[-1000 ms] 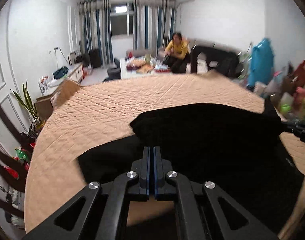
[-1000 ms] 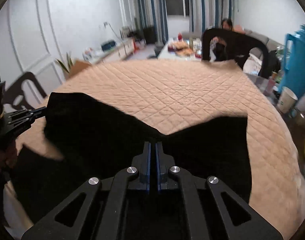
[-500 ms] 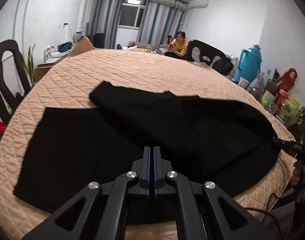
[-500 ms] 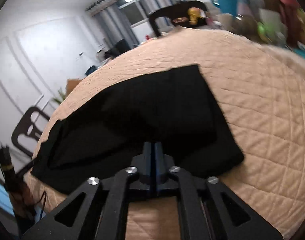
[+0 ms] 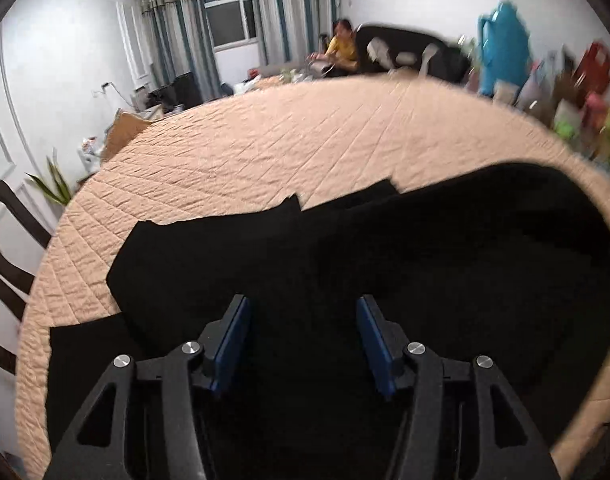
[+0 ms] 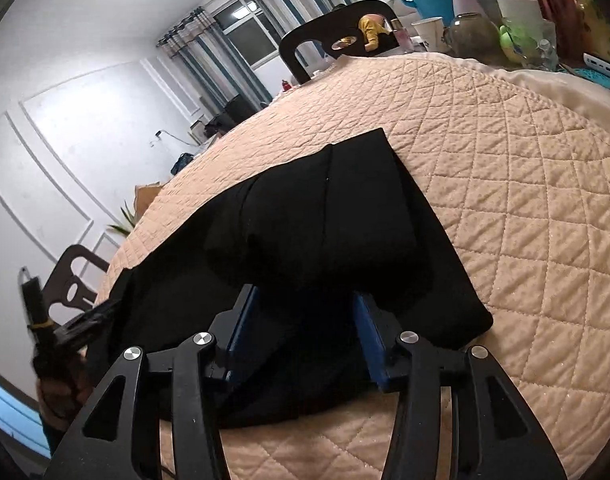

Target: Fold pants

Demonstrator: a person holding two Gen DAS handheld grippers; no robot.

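Note:
Black pants (image 5: 425, 280) lie folded over on the peach quilted table cover (image 5: 305, 140). My left gripper (image 5: 302, 304) hovers low over the near cloth; its jaws are opening, and its blue pads (image 5: 235, 340) stand apart with nothing pressed between them. In the right wrist view the pants (image 6: 325, 208) show a puffed upper layer over a flat lower one. My right gripper (image 6: 305, 304) is opening too, with loose fabric lying between its pads but not pinched. The left gripper (image 6: 85, 320) shows at the cloth's far left end.
Dark chairs stand at the table's far side (image 6: 325, 44) and left side (image 5: 5, 248). Cups and jars (image 6: 477, 32) and a blue thermos (image 5: 501, 48) crowd the right rim. A person in yellow (image 5: 343, 46) sits at the back. A plant (image 5: 53, 188) stands left.
Both grippers were shut on the pants' edge and carried it over onto the lower layer. Now both jaws stand apart and the cloth rests on the table. Both cameras sit lower.

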